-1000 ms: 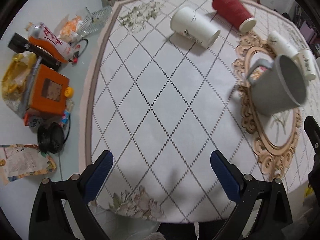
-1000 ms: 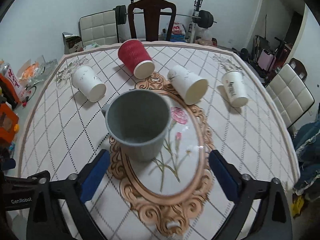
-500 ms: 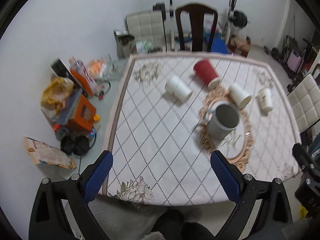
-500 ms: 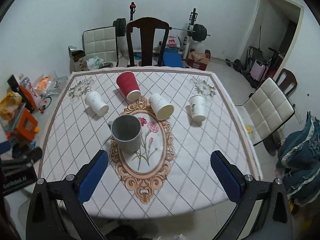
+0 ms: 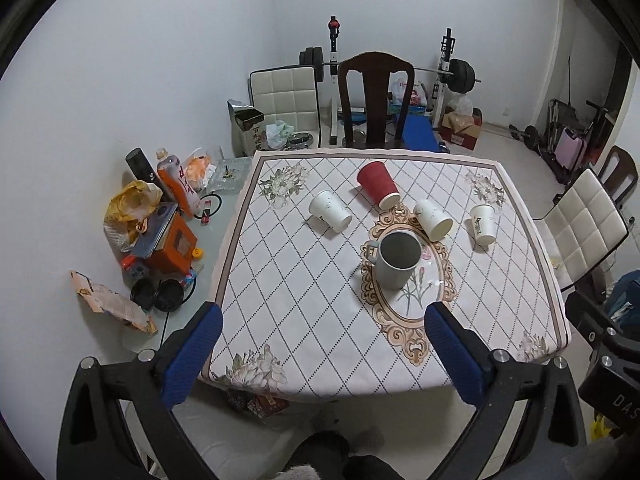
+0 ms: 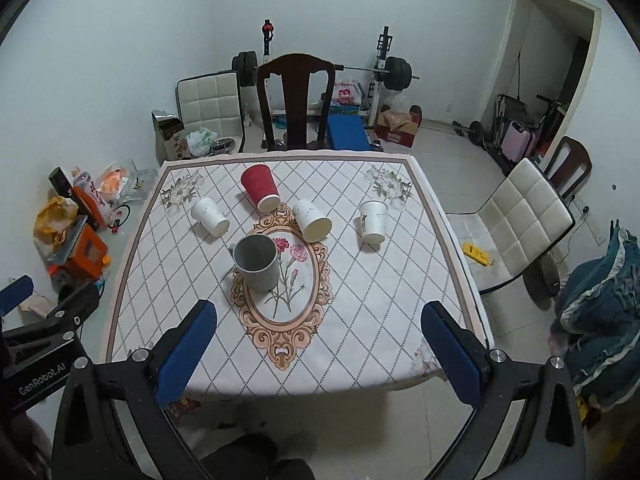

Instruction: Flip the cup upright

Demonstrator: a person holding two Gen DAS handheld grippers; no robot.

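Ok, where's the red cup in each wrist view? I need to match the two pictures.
Left wrist: red cup lies on its side at the table's far edge, just right of centre.
Right wrist: red cup lies at the far edge, left of centre.
Shared landmark: the upright grey mug on the oval floral medallion, nearer the camera.

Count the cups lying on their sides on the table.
4. A white cup at the left, a red cup behind the upright grey mug, a white cup right of the red one, and a white cup farthest right. None seems hidden.
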